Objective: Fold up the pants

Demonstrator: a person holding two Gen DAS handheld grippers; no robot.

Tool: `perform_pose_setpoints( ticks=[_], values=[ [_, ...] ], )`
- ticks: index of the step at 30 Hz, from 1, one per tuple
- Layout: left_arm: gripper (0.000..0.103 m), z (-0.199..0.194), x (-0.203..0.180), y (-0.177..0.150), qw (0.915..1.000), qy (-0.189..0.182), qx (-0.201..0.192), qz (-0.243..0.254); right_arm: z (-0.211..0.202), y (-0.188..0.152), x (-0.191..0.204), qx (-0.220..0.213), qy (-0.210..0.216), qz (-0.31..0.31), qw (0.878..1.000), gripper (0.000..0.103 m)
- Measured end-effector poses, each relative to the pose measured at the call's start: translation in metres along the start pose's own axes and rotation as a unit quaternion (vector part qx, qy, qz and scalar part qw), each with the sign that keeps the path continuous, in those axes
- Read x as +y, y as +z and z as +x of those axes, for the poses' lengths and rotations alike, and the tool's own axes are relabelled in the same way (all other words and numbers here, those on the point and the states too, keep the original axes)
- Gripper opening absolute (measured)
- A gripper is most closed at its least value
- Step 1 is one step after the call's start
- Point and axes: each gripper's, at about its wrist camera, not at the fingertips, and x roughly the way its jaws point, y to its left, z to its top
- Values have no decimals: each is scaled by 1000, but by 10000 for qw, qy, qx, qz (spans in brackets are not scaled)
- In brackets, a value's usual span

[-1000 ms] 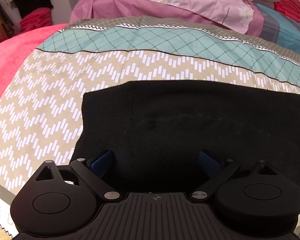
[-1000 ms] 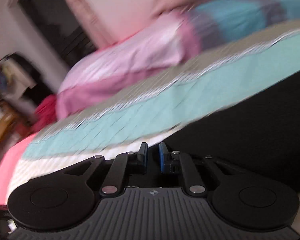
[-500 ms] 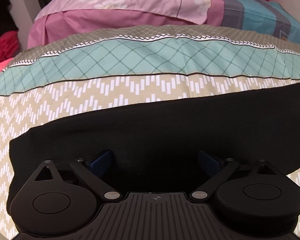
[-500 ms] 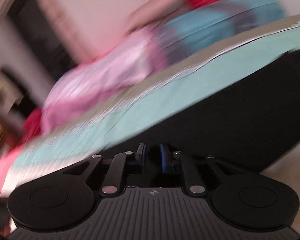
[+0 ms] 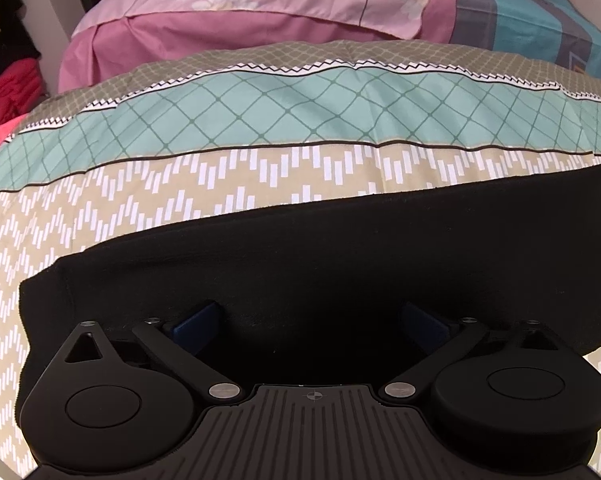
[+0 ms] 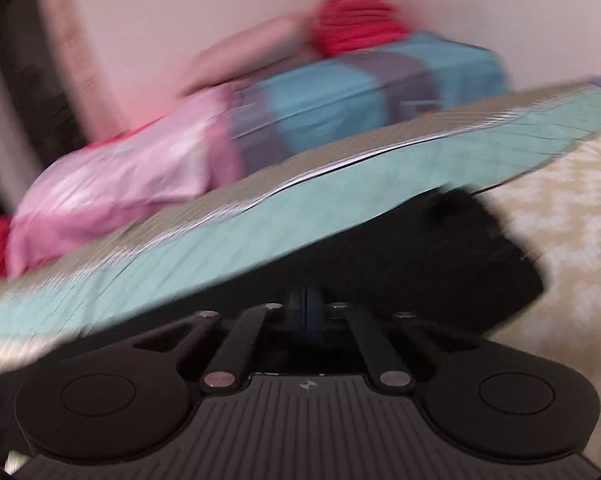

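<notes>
We have the black knit pants (image 5: 340, 264) partly folded on the patterned bed (image 5: 180, 184); our left gripper (image 5: 312, 316) gapes wide, our right gripper (image 6: 309, 304) pinches them

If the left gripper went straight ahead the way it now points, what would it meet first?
Most likely the black pants: the open left gripper points at the cloth lying on the patterned bedspread. How close the fingers already are is unclear.

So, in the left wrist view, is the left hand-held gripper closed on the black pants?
No, the left hand-held gripper is open, its blue fingers wide apart over the black pants.
</notes>
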Motion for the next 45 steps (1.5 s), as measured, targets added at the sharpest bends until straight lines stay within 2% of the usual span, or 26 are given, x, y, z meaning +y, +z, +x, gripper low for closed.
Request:
perform_pose_setpoints(
  ticks=[1, 4, 6, 8, 9, 11, 15, 16, 18, 20, 23, 26, 28, 30, 31, 33, 34, 39, 42, 45],
  values=[
    [103, 0, -1, 0, 10000, 10, -2, 1, -1, 9, -3, -59, -156, 119, 9998, 0],
    [103, -2, -1, -2, 10000, 4, -15, -10, -28, 14, 2, -521, -210, 142, 9983, 26],
    [103, -2, -1, -2, 10000, 3, -16, -14, -31, 4, 9, -553, -618, 1, 9966, 57],
    [103, -2, -1, -2, 10000, 32, -8, -26, -18, -9, 14, -286, -1026, -417, 9934, 57],
    [103, -2, -2, -2, 10000, 59, 3, -21, -5, -14, 14, -57, -1085, -613, 9922, 55],
    [103, -2, -4, 0, 9999, 104, 27, 1, 9, -15, 15, -244, -1134, -956, 9886, 58],
    [103, -1, -5, 1, 9999, 123, 53, -4, 8, 7, 10, -70, -1162, -92, 9932, 58],
    [103, -1, -6, 1, 9999, 128, 48, -1, 3, 7, 15, -151, -1286, -66, 9916, 59],
    [103, -1, -5, 0, 9999, 125, 42, -4, -11, -2, 30, -308, -1388, -263, 9895, 70],
    [103, -1, -5, 0, 9999, 121, 45, -4, -27, -17, 47, -448, -1254, -412, 9902, 72],
    [103, -1, -5, 0, 9999, 122, 43, -3, -43, -45, 70, -484, -749, -672, 9937, 77],
    [103, -1, -5, 0, 9999, 122, 49, -6, -36, -63, 80, -136, -245, -1237, 9919, 77],
    [103, -1, -5, 0, 9999, 123, 50, 2, -25, -63, 76, -38, -510, -1419, 9886, 70],
    [103, -1, -5, 0, 9999, 122, 49, 5, -22, -49, 68, -124, -739, -1111, 9910, 63],
    [103, -1, -5, 0, 9999, 122, 48, 6, -23, -42, 66, -137, -824, -907, 9924, 63],
    [103, -1, -4, -1, 9999, 115, 36, 12, -30, -36, 64, -284, -964, -687, 9926, 73],
    [103, -1, -4, -1, 9999, 112, 29, 12, -33, -37, 64, -343, -1011, -642, 9922, 75],
    [103, -1, -4, -1, 9999, 99, 26, 28, -54, -54, 54, -266, -969, -261, 9946, 76],
    [103, -1, -3, -1, 10000, 81, 30, 31, -75, -69, 43, -175, -824, 215, 9962, 76],
    [103, -1, -3, -2, 10000, 71, 5, 44, -90, -82, 17, 222, -313, 1369, 9898, 76]
  ],
)
